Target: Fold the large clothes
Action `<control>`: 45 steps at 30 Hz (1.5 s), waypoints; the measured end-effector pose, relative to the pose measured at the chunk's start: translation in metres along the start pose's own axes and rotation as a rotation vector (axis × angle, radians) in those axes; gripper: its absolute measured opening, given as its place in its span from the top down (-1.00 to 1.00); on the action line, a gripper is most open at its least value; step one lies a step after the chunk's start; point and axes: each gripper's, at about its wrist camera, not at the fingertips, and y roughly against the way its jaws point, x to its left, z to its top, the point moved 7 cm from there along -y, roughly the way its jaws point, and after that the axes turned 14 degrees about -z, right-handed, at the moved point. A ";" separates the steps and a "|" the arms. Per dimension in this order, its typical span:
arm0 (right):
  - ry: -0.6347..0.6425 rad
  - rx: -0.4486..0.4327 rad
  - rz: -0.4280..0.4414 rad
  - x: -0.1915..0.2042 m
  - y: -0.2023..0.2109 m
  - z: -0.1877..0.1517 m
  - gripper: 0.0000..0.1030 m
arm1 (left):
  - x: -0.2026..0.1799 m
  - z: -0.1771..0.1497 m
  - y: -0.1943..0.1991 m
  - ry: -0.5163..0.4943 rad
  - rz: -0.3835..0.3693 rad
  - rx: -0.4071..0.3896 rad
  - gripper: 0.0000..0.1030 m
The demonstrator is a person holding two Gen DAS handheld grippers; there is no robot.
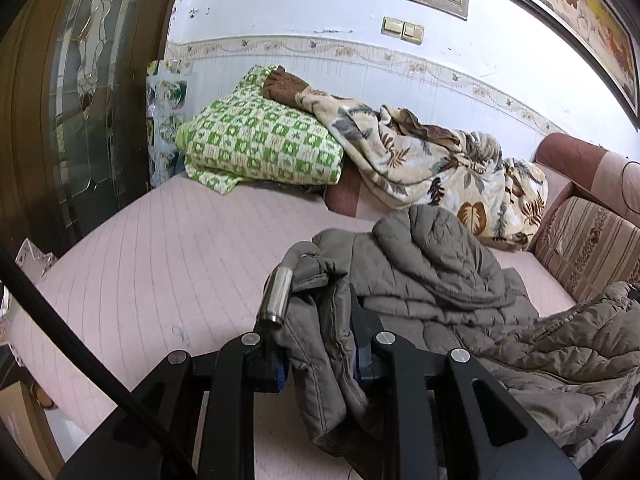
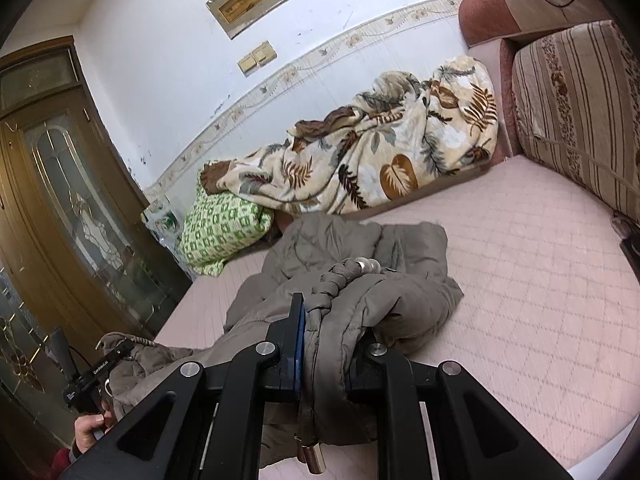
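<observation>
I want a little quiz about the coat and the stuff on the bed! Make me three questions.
1. True or false: both grippers are shut on the grey coat.
2. Which lies nearest the wooden door? A) the leaf blanket B) the green checked blanket C) the striped cushion
3. Fill in: a shiny metal ____ sticks up beside the cloth in the left gripper.

Key
1. True: the left gripper and the right gripper each pinch a bunch of coat.
2. B.
3. Toggle, on the coat's cord.
</observation>
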 end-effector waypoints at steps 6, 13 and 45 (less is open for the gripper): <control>-0.006 -0.017 0.013 0.006 -0.010 0.022 0.72 | -0.002 0.024 -0.011 -0.003 0.002 -0.021 0.59; -0.019 -0.018 0.019 0.007 -0.023 0.038 0.72 | 0.000 0.040 -0.023 0.004 -0.012 -0.026 0.58; -0.026 0.049 -0.029 0.013 -0.186 0.147 0.72 | 0.036 0.146 -0.188 0.171 -0.061 0.073 0.49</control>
